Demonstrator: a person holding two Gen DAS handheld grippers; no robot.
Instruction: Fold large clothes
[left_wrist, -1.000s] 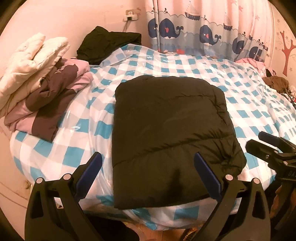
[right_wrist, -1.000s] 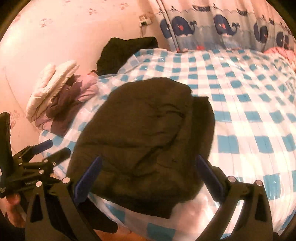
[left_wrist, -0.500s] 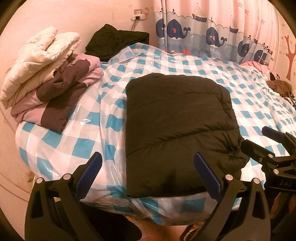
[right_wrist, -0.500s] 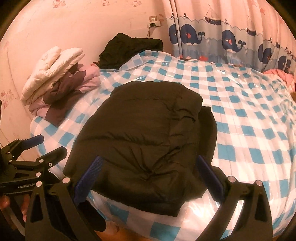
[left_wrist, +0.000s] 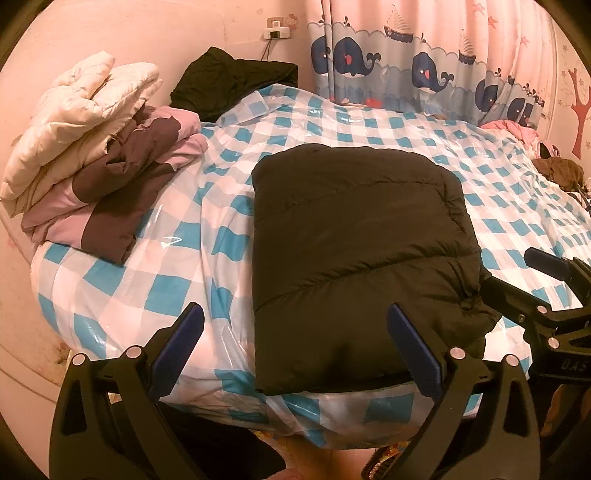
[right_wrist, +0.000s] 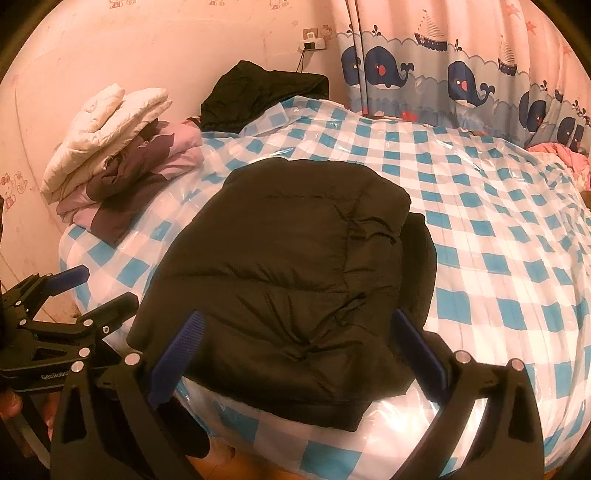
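1. Our left gripper (left_wrist: 295, 345) hovers off the near edge of the bed, its blue-padded fingers spread wide and holding nothing.
2. Our right gripper (right_wrist: 303, 349) hangs just to its right, jaws equally wide apart and empty.
3. Between and beyond both tools lies the black puffer jacket (left_wrist: 354, 266), folded into a thick rectangle on the bed (left_wrist: 173, 280) with its blue and white checked cover under clear plastic. Its near edge overhangs the mattress front.
4. We judge that the overhang is the main risk: the plastic looks slick, so a nudge from either tool could slide the bundle to the floor.
5. On the right side an underlayer pokes out from beneath the top fold; the puffy filling may spring the fold open if nothing presses it.
6. At far left sits a stack of folded clothes (left_wrist: 96, 158), cream on purple and pink. Adding the bulky jacket could topple it.
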